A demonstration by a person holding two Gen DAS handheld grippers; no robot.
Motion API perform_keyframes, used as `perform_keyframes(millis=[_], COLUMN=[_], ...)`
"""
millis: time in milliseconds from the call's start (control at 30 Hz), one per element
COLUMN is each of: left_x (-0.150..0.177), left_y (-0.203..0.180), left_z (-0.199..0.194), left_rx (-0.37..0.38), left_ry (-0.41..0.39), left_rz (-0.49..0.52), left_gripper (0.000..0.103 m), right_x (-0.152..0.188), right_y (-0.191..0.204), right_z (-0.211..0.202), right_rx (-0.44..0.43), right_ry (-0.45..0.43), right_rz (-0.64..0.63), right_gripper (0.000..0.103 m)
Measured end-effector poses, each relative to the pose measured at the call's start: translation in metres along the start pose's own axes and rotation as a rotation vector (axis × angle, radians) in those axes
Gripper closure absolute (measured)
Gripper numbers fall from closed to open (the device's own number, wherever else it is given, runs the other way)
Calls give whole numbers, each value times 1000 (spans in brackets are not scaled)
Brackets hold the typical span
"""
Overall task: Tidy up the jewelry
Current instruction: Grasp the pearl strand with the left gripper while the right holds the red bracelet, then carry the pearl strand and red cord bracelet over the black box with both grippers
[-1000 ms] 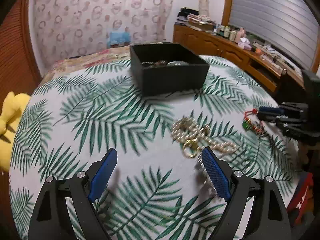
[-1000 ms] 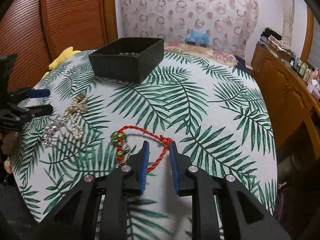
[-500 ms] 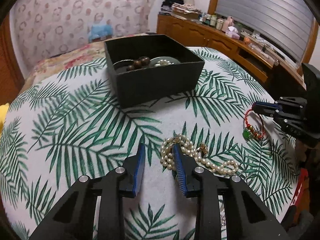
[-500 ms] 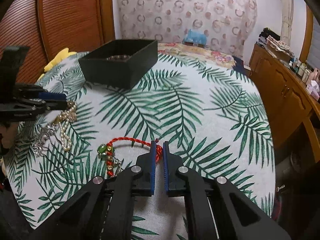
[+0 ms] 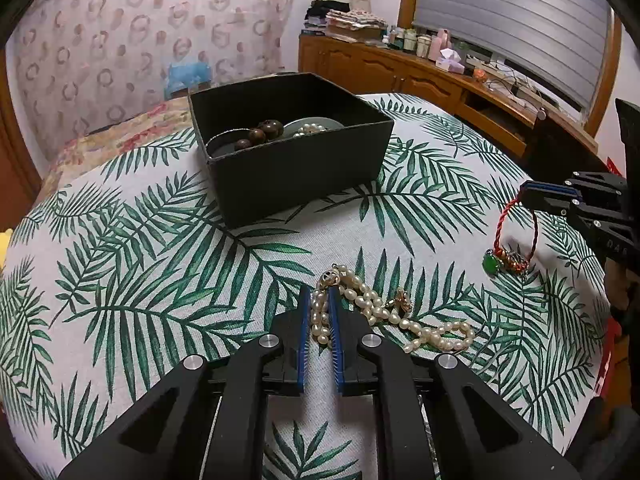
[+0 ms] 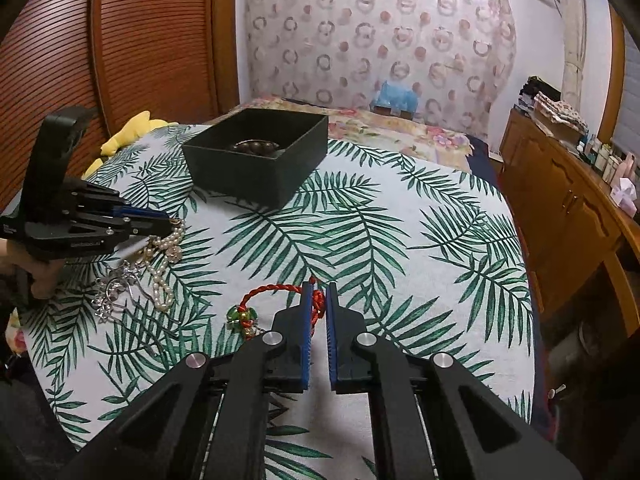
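Note:
My left gripper (image 5: 319, 300) is shut on the pearl necklace (image 5: 400, 322), whose free end lies coiled on the leaf-print cloth to the right. My right gripper (image 6: 319, 294) is shut on the red cord bracelet (image 6: 276, 289) and holds its knot; the green bead charm (image 6: 240, 315) hangs to the cloth. From the left wrist view the bracelet (image 5: 516, 240) dangles from the right gripper (image 5: 532, 196). The black box (image 5: 296, 148) stands at the back with brown beads and other jewelry inside. From the right wrist view the left gripper (image 6: 160, 226) holds the pearls (image 6: 164, 264).
A silver chain piece (image 6: 116, 288) lies on the cloth beside the pearls. The round table (image 6: 400, 240) drops off on all sides. A wooden sideboard (image 5: 440, 76) with bottles stands to the right, a yellow soft toy (image 6: 124, 134) at the left.
My left gripper moved forward and closed on the pearl necklace. My right gripper closed on the red bracelet and raised its cord off the cloth.

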State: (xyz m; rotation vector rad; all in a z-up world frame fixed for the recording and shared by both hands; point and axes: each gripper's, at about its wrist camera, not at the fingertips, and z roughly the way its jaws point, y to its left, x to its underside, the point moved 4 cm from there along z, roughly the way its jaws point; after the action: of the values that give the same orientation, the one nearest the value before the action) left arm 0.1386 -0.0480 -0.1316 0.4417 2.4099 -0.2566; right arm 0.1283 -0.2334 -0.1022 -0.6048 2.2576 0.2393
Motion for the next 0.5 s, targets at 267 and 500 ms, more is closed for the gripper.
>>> perform_keyframes(millis=[267, 500], left_x=[-18, -39], left_y=[0, -3], left_z=[-29, -66], left_rx=[-9, -2], left_ry=[-83, -173], left_rz=[-4, -8], left_gripper=[99, 99], right_x=[-11, -29], right_y=[6, 9], right_z=[-11, -22], right_rx=[1, 5], right_ry=[-38, -82], right_rz=[-16, -28], right_gripper=[96, 96])
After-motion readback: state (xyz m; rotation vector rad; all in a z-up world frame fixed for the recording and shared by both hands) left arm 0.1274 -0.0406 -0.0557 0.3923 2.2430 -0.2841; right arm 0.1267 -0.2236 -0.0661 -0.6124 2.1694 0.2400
